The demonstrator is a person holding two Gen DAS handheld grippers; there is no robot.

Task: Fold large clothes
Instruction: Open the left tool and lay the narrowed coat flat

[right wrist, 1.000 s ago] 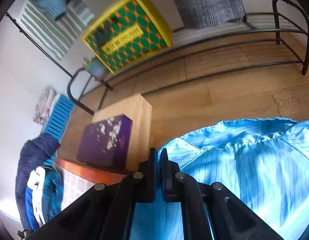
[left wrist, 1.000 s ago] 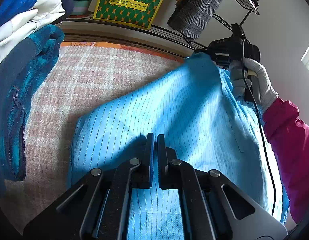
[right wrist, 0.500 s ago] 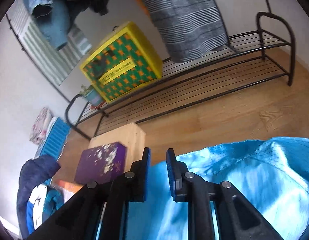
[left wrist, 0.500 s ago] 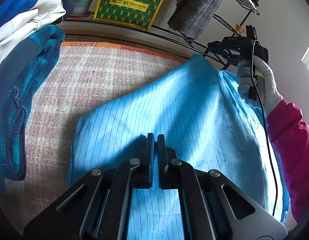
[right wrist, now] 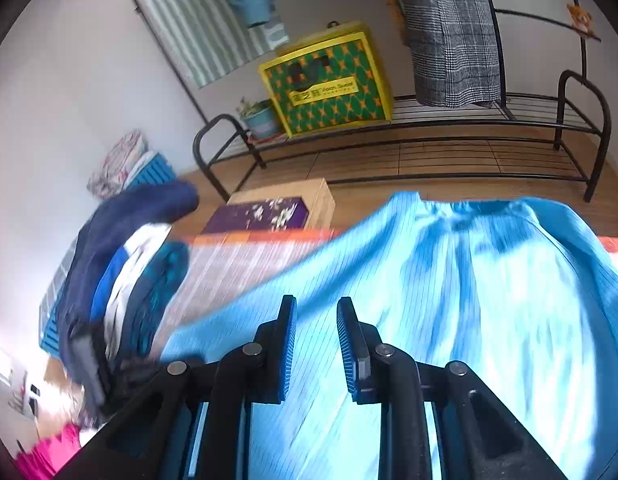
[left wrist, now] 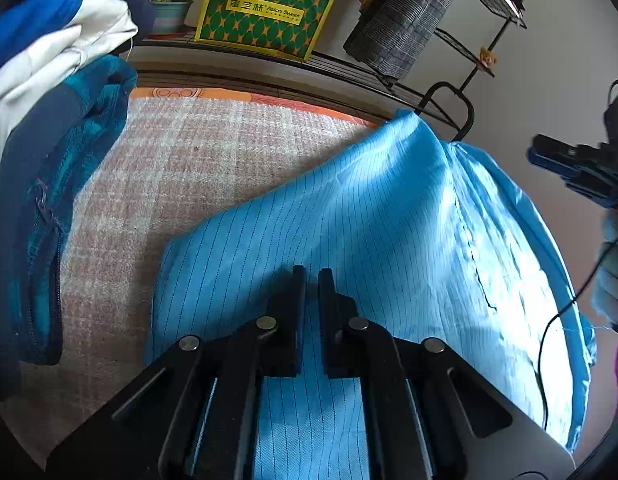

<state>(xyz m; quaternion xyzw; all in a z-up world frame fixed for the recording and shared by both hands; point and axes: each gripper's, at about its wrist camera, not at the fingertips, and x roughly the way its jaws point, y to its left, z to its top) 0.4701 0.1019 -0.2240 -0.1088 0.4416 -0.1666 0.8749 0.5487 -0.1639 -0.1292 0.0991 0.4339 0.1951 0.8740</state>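
Note:
A light blue pinstriped garment [left wrist: 369, 216] lies on the checked pink blanket [left wrist: 197, 152], its far corner still raised. My left gripper [left wrist: 312, 276] is shut on the garment's near edge. My right gripper [right wrist: 316, 316] is open and empty above the garment [right wrist: 449, 300]. It also shows in the left wrist view [left wrist: 577, 168], off to the right and apart from the cloth.
A pile of blue, white and teal clothes [left wrist: 41, 140] sits on the left of the blanket. A black metal rack [right wrist: 429, 132] with a yellow-green bag [right wrist: 329, 80], a plant pot and a hanging plaid cloth stands behind. A purple box [right wrist: 257, 216] sits on a wooden block.
My right gripper opened, let go of the garment's far corner and pulled back to the right and up. The released cloth is sinking. My left gripper stayed shut and still.

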